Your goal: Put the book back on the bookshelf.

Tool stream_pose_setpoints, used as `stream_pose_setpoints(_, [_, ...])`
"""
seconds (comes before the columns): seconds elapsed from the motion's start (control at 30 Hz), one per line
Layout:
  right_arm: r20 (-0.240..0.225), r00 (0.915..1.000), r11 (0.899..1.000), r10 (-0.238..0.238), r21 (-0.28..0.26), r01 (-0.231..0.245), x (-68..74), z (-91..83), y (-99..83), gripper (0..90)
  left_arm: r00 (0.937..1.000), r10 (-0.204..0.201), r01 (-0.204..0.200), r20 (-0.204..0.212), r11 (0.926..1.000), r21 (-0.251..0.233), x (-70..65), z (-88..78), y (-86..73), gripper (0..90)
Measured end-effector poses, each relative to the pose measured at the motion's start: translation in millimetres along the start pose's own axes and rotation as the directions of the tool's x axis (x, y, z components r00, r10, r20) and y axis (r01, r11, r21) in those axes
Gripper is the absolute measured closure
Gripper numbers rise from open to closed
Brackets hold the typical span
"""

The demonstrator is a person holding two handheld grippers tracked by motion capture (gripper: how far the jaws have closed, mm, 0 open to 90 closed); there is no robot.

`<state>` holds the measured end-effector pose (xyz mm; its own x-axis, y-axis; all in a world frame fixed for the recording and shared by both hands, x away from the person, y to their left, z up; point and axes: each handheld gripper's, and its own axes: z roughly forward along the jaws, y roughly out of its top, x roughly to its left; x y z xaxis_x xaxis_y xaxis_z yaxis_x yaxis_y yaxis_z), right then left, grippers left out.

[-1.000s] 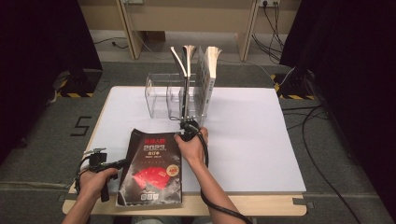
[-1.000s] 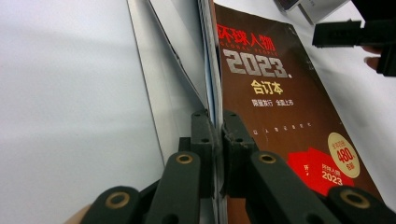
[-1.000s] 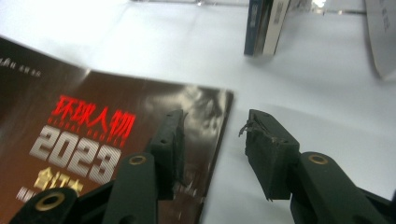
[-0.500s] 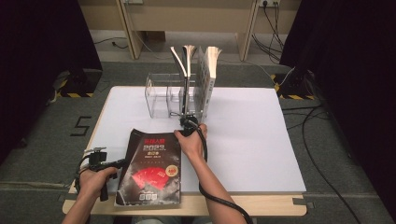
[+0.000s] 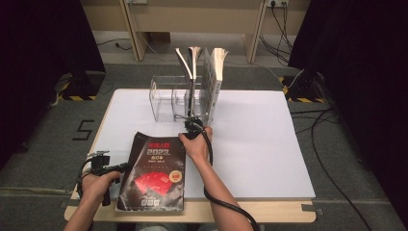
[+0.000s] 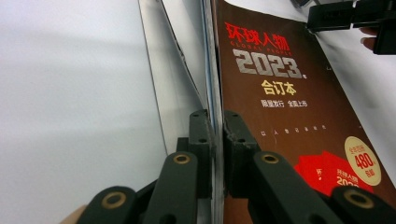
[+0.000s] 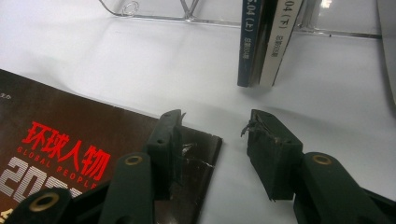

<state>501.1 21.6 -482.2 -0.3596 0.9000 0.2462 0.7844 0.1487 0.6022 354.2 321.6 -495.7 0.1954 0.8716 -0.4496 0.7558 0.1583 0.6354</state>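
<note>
A dark magazine with red print and "2023" on its cover lies at the table's front left. My left gripper is shut on its left edge, with the pads pinching the pages. My right gripper stands open at the magazine's far right corner. Its left jaw rests over that corner and its right jaw over bare table. In the high view the right gripper sits between the magazine and the rack.
A clear acrylic rack stands at the back middle of the white table, with upright books in it. Two book spines rise just beyond my right gripper. The magazine overhangs the table's front edge.
The right hand has shifted very slightly at the magazine's far corner. The left gripper and the magazine have stayed put.
</note>
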Motion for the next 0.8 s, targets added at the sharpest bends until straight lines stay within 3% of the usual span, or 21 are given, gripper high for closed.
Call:
stream_pose_setpoints(0.23, [-0.024,0.9996,1.000,-0.017,0.000,0.017,0.3,0.9,0.2,55.4,0.9999,-0.006,0.006,-0.013,1.0000,-0.004,1.5,1.1,0.7,82.4])
stream_pose_setpoints(0.6, [-0.004,0.9992,0.999,-0.039,0.016,0.039,8.1,1.8,-1.7,60.4,0.9998,-0.012,0.012,-0.013,0.9999,-0.003,2.9,2.8,1.0,82.2])
stream_pose_setpoints(0.7, [-0.001,0.9972,0.997,-0.075,0.013,0.075,7.6,2.3,-2.0,63.3,0.9998,-0.013,0.013,-0.017,0.9999,0.007,2.7,3.6,2.2,82.2])
stream_pose_setpoints(0.8, [-0.017,0.9979,0.998,-0.062,0.025,0.062,6.8,1.6,-1.1,64.8,0.9997,-0.008,0.008,-0.022,0.9999,0.010,1.9,4.4,2.8,82.3])
